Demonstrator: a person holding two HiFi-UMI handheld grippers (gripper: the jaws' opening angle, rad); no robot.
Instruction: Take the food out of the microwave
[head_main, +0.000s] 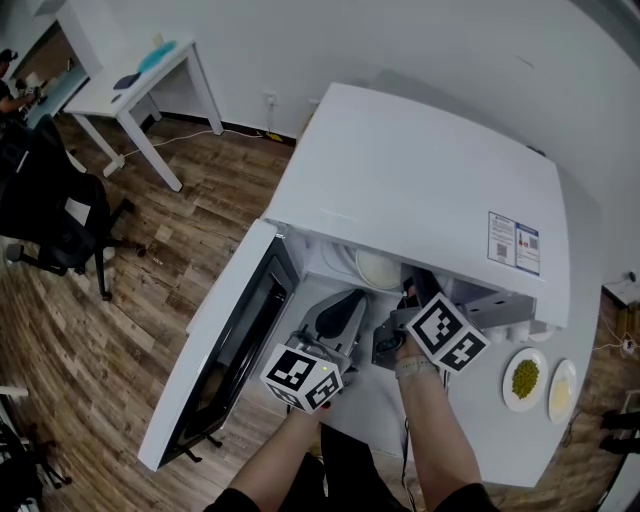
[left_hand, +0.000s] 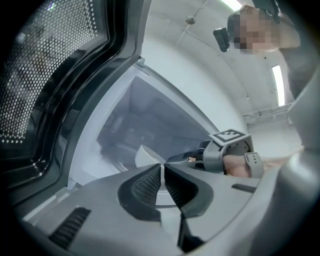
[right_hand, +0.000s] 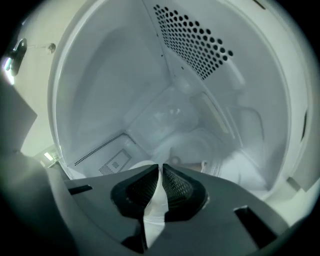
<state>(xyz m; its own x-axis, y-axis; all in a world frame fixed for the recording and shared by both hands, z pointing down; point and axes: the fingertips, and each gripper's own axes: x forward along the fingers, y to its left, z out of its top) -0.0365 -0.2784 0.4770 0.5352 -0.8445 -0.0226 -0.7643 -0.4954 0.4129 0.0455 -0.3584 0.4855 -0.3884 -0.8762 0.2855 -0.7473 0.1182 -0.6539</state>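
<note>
firmly clamped, plate (right_hand: 156, 201) rim between right gripper (right_hand: 161, 168) jaws

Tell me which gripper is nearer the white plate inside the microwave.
Right. The right gripper reaches into the microwave, jaws shut on the rim of the plate. The left gripper sits shut and empty at the opening, short of the plate.

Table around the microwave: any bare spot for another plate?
Free: the front corner of the table, bordered by the right forearm, the green food plate and the table edge. Crowded: the right edge, with that plate and a yellow food plate; the microwave mouth, filled by left gripper and right gripper.
</note>
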